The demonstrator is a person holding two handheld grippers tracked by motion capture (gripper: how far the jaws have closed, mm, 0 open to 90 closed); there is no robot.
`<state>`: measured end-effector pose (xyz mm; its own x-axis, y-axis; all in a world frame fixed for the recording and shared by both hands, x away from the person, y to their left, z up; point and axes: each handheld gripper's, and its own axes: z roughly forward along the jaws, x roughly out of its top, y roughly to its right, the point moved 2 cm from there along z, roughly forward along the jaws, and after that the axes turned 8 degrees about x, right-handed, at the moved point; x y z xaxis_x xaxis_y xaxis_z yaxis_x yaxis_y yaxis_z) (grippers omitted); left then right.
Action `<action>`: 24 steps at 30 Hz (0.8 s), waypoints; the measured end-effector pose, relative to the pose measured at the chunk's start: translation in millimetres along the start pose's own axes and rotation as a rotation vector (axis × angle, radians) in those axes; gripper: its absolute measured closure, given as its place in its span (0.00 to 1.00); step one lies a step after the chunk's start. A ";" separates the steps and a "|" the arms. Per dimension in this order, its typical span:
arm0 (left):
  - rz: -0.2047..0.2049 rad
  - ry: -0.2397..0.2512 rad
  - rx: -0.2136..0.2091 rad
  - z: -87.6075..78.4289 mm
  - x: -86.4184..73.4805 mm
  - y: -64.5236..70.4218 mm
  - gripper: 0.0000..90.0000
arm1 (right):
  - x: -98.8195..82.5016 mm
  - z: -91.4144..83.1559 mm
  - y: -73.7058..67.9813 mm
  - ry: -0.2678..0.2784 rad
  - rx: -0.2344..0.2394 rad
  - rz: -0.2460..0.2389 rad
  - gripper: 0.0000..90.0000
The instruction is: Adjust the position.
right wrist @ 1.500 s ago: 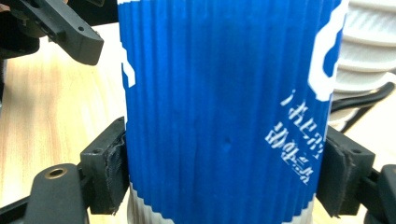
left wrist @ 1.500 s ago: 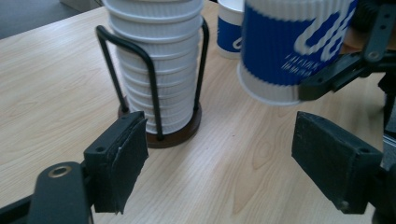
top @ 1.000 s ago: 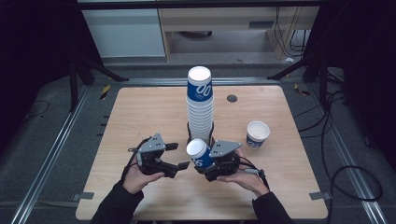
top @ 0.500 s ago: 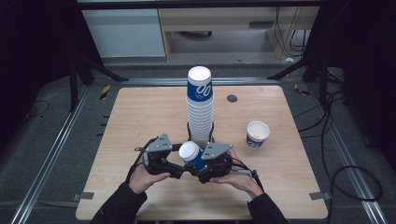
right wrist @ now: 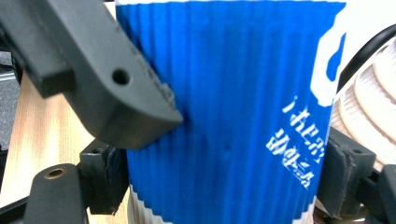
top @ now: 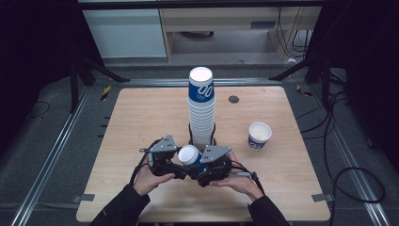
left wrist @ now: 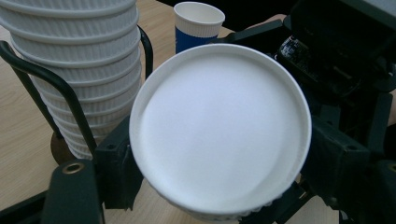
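Cup (top: 189, 155), blue with a white base, hangs tipped between our two grippers just near of the tall stack (top: 202, 110), our right gripper (right wrist: 224, 163) pinching its ribbed wall and our left gripper (left wrist: 210, 177) closing around it, so we judge one cup (top: 259, 135) at the right placed and this one mid-handover.

grey floor (top: 56, 141) (dim), white cabinet (top: 126, 33), wooden shelf (top: 221, 28)

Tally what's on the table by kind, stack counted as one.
Tall stack of cups: 1
Loose cup standing on the table: 1
Cup held between the left gripper and right gripper: 1
Wire stand around the stack: 1
Grippers: 2
Total: 6
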<state>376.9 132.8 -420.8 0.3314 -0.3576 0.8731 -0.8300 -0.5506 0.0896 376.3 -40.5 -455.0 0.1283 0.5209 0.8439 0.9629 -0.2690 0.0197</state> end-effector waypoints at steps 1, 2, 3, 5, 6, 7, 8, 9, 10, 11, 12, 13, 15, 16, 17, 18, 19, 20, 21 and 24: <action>0.000 0.001 0.000 -0.1 0.0 0.0 0.26 | 0.1 0.0 0.2 0.001 0.000 0.001 0.21; 0.000 0.002 -0.001 -0.2 -0.1 -0.1 0.26 | 0.1 -0.2 0.1 0.002 0.000 0.001 0.21; -0.001 0.003 -0.002 -0.2 -0.1 0.0 0.26 | 0.1 -0.3 0.1 0.001 0.000 0.002 0.21; 0.002 0.006 0.003 -0.7 0.2 1.0 0.27 | 0.1 -0.2 0.0 0.002 0.002 0.003 0.20; 0.005 0.006 0.005 -1.0 0.4 1.3 0.27 | 0.3 -0.2 0.0 0.003 0.001 0.003 0.20; 0.008 0.007 0.007 -1.6 0.8 1.6 0.27 | 0.4 -0.2 -0.1 0.006 0.000 0.003 0.19; 0.010 0.011 0.010 -2.4 1.1 1.9 0.27 | 0.4 0.0 -0.2 0.009 0.000 0.006 0.19; 0.010 0.014 0.012 -3.7 1.6 1.9 0.27 | 0.7 -0.1 0.1 0.011 -0.004 0.010 0.18; 0.010 0.018 0.012 -4.5 1.9 1.9 0.27 | 0.9 -0.6 0.4 0.014 -0.002 0.020 0.16; 0.013 0.022 0.017 -5.9 2.4 1.9 0.27 | 1.0 -0.9 0.6 0.014 -0.001 0.022 0.14; 0.013 0.024 0.017 -6.5 2.7 1.7 0.27 | 1.0 -1.6 0.4 0.013 -0.003 0.022 0.12; 0.012 0.028 0.016 -7.3 2.9 1.1 0.27 | 1.0 -2.1 0.3 0.010 -0.002 0.021 0.10; 0.010 0.034 0.016 -8.9 3.2 -0.5 0.27 | 1.3 -3.8 0.1 0.012 0.003 0.018 0.09; 0.007 0.037 0.017 -9.7 3.3 -1.7 0.27 | 1.5 -4.8 0.3 0.016 0.004 0.021 0.09; 0.005 0.043 0.023 -10.9 3.5 -3.4 0.27 | 1.8 -6.1 0.9 0.018 0.004 0.023 0.08; 0.002 0.047 0.025 -11.6 3.6 -4.4 0.27 | 2.1 -8.4 1.7 0.027 0.001 0.027 0.08; 0.000 0.049 0.026 -12.8 3.7 -5.9 0.27 | 2.2 -10.0 2.5 0.031 0.000 0.031 0.08; -0.003 0.055 0.030 -14.1 3.7 -7.2 0.27 | 2.5 -12.4 3.4 0.040 0.000 0.034 0.08; -0.005 0.062 0.034 -16.3 3.9 -8.9 0.27 | 2.7 -15.1 4.1 0.051 0.003 0.037 0.08; -0.010 0.082 0.042 -21.8 4.9 -12.8 0.27 | 3.3 -23.5 6.5 0.085 0.016 0.053 0.08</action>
<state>379.4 154.5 -407.3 0.3003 -0.2902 0.9086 -0.8069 -0.5853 0.0798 377.5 -59.5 -439.6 0.1592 0.4356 0.8860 0.9591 -0.2808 -0.0343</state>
